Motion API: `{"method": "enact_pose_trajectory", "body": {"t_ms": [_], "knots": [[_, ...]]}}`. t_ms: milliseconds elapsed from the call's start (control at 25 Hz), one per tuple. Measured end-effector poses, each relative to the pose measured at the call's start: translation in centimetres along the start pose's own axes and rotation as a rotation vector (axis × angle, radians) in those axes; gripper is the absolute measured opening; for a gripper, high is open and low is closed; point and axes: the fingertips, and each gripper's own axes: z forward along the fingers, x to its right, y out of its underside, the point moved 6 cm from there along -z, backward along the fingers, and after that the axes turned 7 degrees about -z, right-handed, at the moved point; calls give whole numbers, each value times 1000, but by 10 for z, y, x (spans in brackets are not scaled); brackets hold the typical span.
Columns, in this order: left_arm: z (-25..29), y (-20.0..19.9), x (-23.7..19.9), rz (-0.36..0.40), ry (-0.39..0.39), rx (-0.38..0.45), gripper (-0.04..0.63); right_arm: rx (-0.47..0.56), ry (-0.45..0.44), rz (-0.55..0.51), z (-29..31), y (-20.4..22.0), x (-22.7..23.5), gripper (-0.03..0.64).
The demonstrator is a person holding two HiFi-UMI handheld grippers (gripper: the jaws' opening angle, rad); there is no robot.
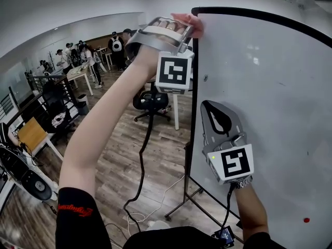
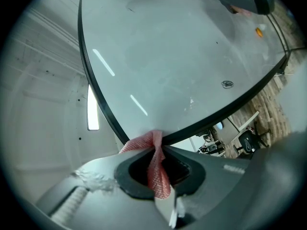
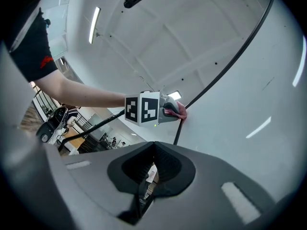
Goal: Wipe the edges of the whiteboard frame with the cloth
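The whiteboard [image 1: 259, 87] stands upright with a thin black frame [image 1: 193, 113]. At its top left corner, my left gripper [image 1: 188, 29] is shut on a pink cloth [image 1: 191, 23] and presses it against the frame. In the left gripper view the cloth [image 2: 157, 169] hangs pinched between the jaws, bunched against the black frame [image 2: 201, 127]. My right gripper [image 1: 208, 106] is lower down, shut and holding nothing, pointing up along the board's left edge. In the right gripper view, beyond the right gripper [image 3: 154, 145], the left gripper [image 3: 165, 109] and the cloth [image 3: 181, 112] sit on the frame [image 3: 225, 61].
The board's metal stand legs [image 1: 181, 201] spread on the wooden floor, with a black cable [image 1: 142, 160] trailing down. An office chair [image 1: 152, 101] and tables [image 1: 78, 74] stand behind; several people are at the back. A small red dot [image 1: 306, 220] marks the board low right.
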Motion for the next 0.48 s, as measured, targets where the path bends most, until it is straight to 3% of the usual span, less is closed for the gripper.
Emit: {"method": "enact_pose_trajectory", "body": {"t_ms": [480], "knots": [[-2,-5,18,3,17,10,25,-23,6,9,-3,10,-1,2]]}}
